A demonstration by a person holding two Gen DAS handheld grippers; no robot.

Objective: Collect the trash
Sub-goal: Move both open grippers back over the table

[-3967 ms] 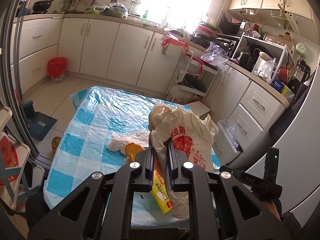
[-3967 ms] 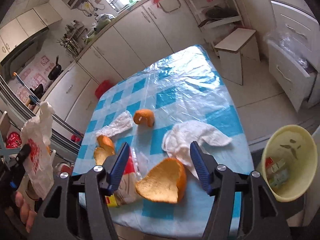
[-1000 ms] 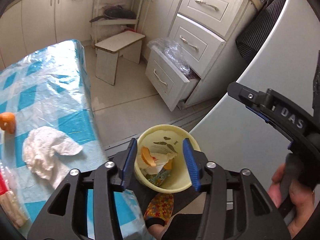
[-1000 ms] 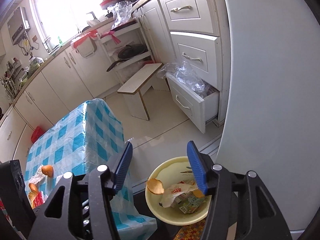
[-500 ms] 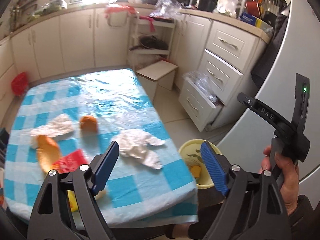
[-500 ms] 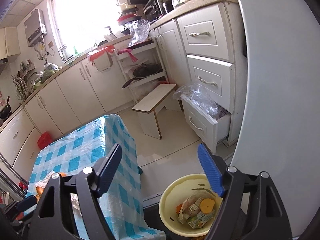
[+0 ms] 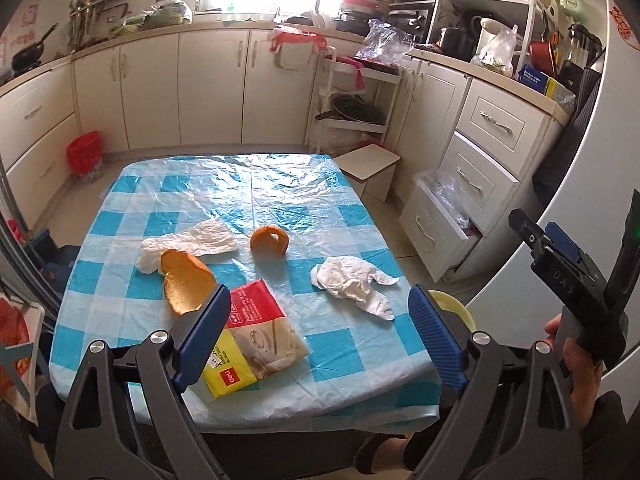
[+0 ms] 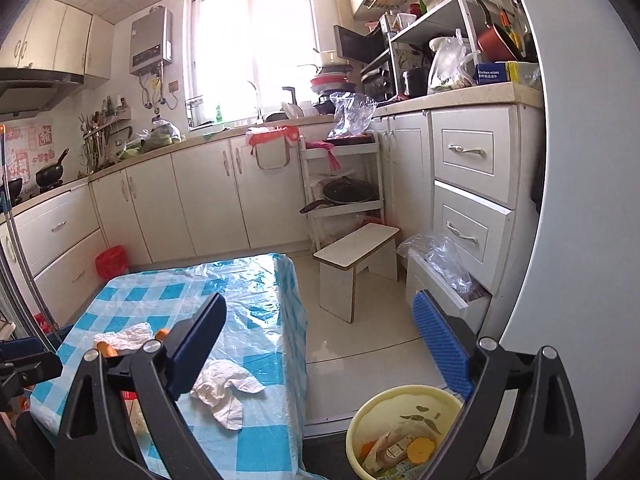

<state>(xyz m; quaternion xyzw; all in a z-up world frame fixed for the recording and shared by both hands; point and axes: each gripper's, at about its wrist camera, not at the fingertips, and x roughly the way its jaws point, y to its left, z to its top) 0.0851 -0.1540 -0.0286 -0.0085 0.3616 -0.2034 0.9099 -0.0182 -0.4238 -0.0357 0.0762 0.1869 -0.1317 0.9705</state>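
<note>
Now, from the left wrist view: left gripper (image 7: 318, 332) poised above the near edge of the desk (image 7: 256, 184), jaws spread wide, opening wider, gripping nothing. Trash scattered around the red-and-yellow packet (image 7: 250, 338), taken as landmark, lying between the jaws in this view but untouched. Just beyond its far left corner, a big orange peel (image 7: 186, 280), curved and stiffish; best pinched across the thin rim. Behind that peel, a crumpled tissue (image 7: 188, 244), feather-light, soft, grabbable anywhere on a bunched fold. Beyond the packet, a curled peel (image 7: 269, 241) standing like an arch; probably springy, so a grip across the loop. Right of the packet, a second crumpled tissue (image 7: 352, 280), near the desk's right edge. Packet itself glossy, likely slippery and half empty; better clamped on a flat edge than in the puffy middle. Right gripper (image 7: 560, 258) visible at far right, held in a hand (image 7: 576, 364).

Over to the right wrist view: right gripper (image 8: 320, 344) jaws likewise far apart and opening, empty. Below, beside the desk, yellow bin (image 8: 400, 432) on the floor, already holding wrappers and peel. Second tissue (image 8: 224, 390) seen again; packet mostly hidden behind the left jaw.
</note>
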